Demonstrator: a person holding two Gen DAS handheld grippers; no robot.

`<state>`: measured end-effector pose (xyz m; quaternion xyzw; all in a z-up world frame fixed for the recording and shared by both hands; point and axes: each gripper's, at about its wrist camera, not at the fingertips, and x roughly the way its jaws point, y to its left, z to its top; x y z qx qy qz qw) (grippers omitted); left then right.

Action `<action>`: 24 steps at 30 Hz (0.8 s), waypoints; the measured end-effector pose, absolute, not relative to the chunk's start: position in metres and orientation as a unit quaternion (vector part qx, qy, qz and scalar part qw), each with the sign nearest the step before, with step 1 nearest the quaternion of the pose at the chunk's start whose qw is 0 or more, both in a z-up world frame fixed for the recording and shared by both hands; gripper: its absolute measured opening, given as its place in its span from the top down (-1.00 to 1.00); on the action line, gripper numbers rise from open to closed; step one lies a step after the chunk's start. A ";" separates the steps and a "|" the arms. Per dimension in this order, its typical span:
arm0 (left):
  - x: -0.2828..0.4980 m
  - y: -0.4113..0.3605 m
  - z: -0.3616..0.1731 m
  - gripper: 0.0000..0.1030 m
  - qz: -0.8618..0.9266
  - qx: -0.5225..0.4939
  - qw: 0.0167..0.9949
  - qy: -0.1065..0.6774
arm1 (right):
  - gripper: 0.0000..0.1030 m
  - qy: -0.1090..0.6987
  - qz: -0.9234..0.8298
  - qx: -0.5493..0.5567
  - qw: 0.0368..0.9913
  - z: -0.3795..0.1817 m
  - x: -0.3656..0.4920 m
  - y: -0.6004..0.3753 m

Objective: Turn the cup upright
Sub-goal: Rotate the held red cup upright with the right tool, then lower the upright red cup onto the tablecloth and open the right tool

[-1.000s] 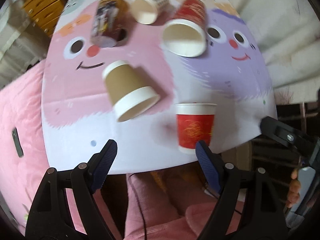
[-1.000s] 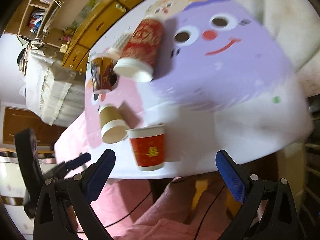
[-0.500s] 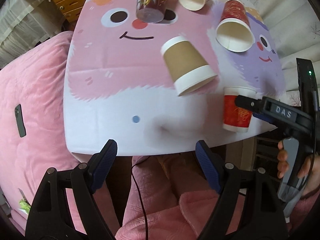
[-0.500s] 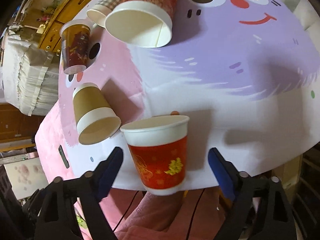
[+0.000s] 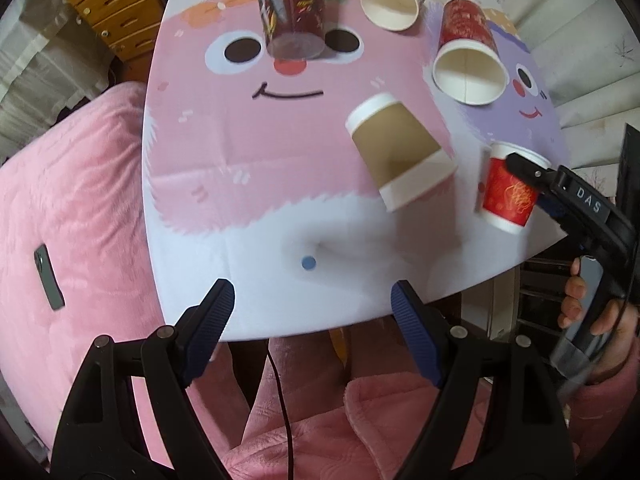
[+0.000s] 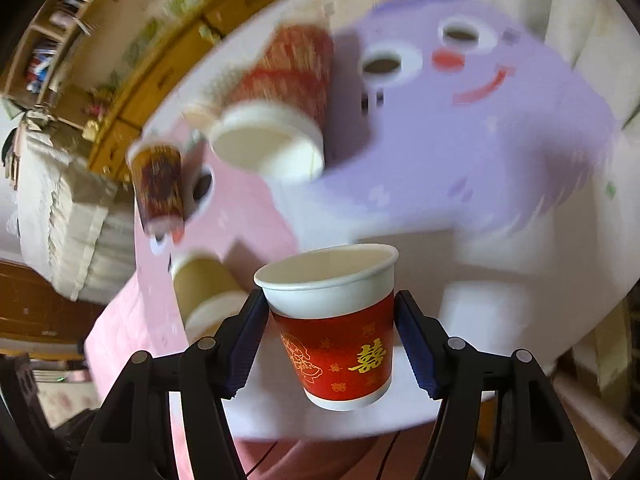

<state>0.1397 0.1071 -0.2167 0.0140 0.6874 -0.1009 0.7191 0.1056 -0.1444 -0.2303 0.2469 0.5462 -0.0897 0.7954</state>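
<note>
A small red paper cup point(image 6: 336, 332) with gold characters stands mouth up near the table's front right edge; it also shows in the left wrist view point(image 5: 505, 188). My right gripper point(image 6: 330, 340) is shut on it, one pad against each side. The right gripper point(image 5: 560, 188) shows in the left wrist view reaching the cup from the right. My left gripper point(image 5: 312, 320) is open and empty over the table's front edge. A brown cup point(image 5: 400, 156) lies on its side left of the red cup.
A larger red cup point(image 5: 468, 64), a checked cup point(image 5: 394, 6) and a dark printed cup point(image 5: 292, 12) lie on their sides farther back on the cartoon-face table point(image 5: 248, 152). A pink cushion point(image 5: 68, 208) with a phone point(image 5: 48, 276) is on the left.
My right gripper has closed in on the small red cup and now clamps it. The left gripper has drifted left, still open.
</note>
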 end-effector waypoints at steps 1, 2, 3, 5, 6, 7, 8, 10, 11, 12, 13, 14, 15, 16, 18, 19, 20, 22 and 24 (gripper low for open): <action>0.141 0.109 -0.215 -0.53 -0.105 0.016 0.721 0.685 | -0.27 0.524 -0.094 0.227 0.816 -0.228 0.105 -0.141; 0.143 0.111 -0.213 -0.53 -0.110 0.017 0.722 0.683 | -0.27 0.505 -0.100 0.210 0.831 -0.227 0.103 -0.138; 0.145 0.112 -0.212 -0.52 -0.115 0.019 0.723 0.681 | -0.27 0.480 -0.105 0.189 0.850 -0.227 0.101 -0.132; 0.150 0.116 -0.210 -0.52 -0.126 0.027 0.726 0.676 | -0.27 0.438 -0.106 0.165 0.877 -0.229 0.096 -0.123; 0.151 0.117 -0.209 -0.52 -0.129 0.031 0.726 0.674 | -0.27 0.423 -0.107 0.157 0.886 -0.229 0.094 -0.117; 0.153 0.118 -0.208 -0.52 -0.134 0.038 0.727 0.672 | -0.27 0.402 -0.109 0.144 0.898 -0.231 0.091 -0.112; 0.155 0.120 -0.207 -0.52 -0.139 0.045 0.728 0.670 | -0.27 0.381 -0.114 0.126 0.909 -0.233 0.086 -0.108; 0.159 0.123 -0.206 -0.52 -0.150 0.055 0.731 0.663 | -0.27 0.361 -0.130 0.100 0.918 -0.233 0.078 -0.104; 0.161 0.125 -0.206 -0.52 -0.155 0.058 0.734 0.659 | -0.27 0.352 -0.138 0.096 0.921 -0.238 0.076 -0.099; 0.163 0.127 -0.207 -0.52 -0.159 0.060 0.736 0.655 | -0.27 0.349 -0.140 0.096 0.921 -0.241 0.072 -0.096; 0.165 0.129 -0.208 -0.52 -0.159 0.060 0.738 0.654 | -0.27 0.344 -0.143 0.100 0.923 -0.245 0.070 -0.093; 0.167 0.131 -0.210 -0.52 -0.158 0.058 0.738 0.653 | -0.27 0.336 -0.147 0.097 0.925 -0.246 0.066 -0.091; 0.170 0.134 -0.212 -0.52 -0.154 0.059 0.738 0.654 | -0.27 0.331 -0.150 0.094 0.927 -0.248 0.064 -0.089; 0.174 0.138 -0.215 -0.52 -0.145 0.060 0.738 0.656 | -0.27 0.331 -0.151 0.090 0.927 -0.250 0.061 -0.086; 0.184 0.147 -0.218 -0.52 -0.127 0.049 0.742 0.656 | -0.27 0.334 -0.149 0.090 0.926 -0.252 0.056 -0.085; 0.191 0.153 -0.219 -0.52 -0.122 0.034 0.743 0.657 | -0.27 0.337 -0.148 0.094 0.925 -0.252 0.052 -0.086; 0.198 0.158 -0.221 -0.52 -0.119 0.015 0.744 0.657 | -0.27 0.342 -0.147 0.097 0.923 -0.252 0.046 -0.086; 0.218 0.168 -0.225 -0.52 -0.110 -0.017 0.746 0.656 | -0.27 0.367 -0.138 0.110 0.913 -0.257 0.034 -0.088; 0.235 0.175 -0.226 -0.52 -0.094 -0.030 0.752 0.652 | -0.27 0.393 -0.133 0.120 0.902 -0.264 0.025 -0.089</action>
